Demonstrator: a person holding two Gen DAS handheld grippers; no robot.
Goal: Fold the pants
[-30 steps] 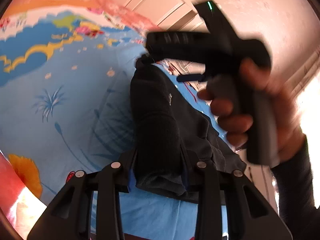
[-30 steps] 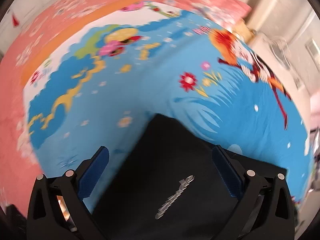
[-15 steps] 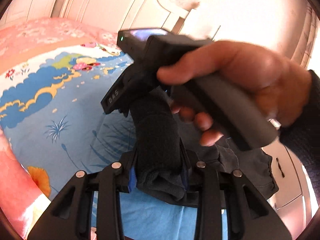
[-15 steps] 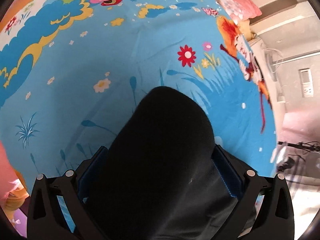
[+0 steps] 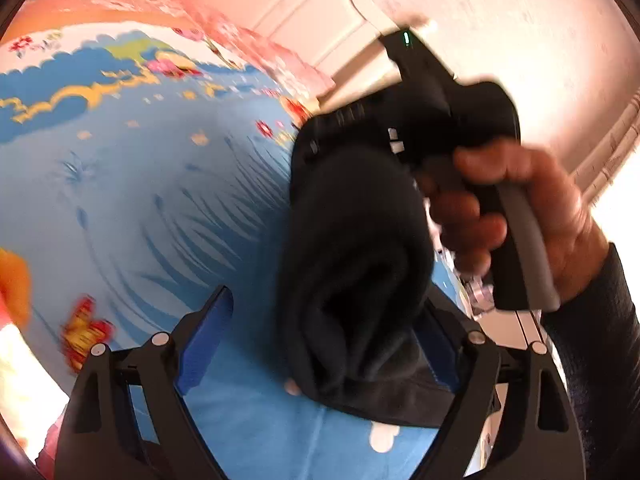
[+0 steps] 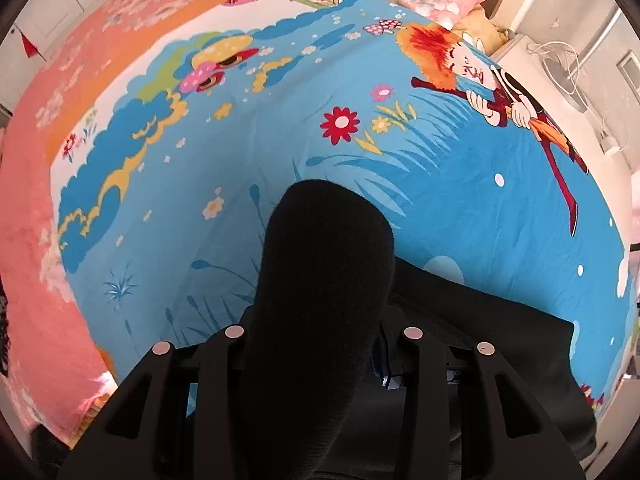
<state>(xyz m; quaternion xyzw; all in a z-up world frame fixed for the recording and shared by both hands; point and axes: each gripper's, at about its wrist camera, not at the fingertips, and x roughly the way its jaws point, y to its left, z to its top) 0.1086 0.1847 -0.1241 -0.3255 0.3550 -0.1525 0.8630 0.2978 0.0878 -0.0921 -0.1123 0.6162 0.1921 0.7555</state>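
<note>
The black pants hang in a bunched fold above the blue cartoon bedsheet. In the left wrist view my left gripper is open, its blue pads wide apart, and the cloth only rests against the right pad. The right gripper, held in a hand, clamps the far end of the pants. In the right wrist view my right gripper is shut on a thick fold of the pants. More of the pants lies spread on the bedsheet below and to the right.
A pink floral quilt borders the sheet at the left and back. A white headboard stands behind the bed. A white side table with cables sits at the far right.
My left gripper has opened and let go of the pants. My right gripper has closed on the fold and holds it lifted.
</note>
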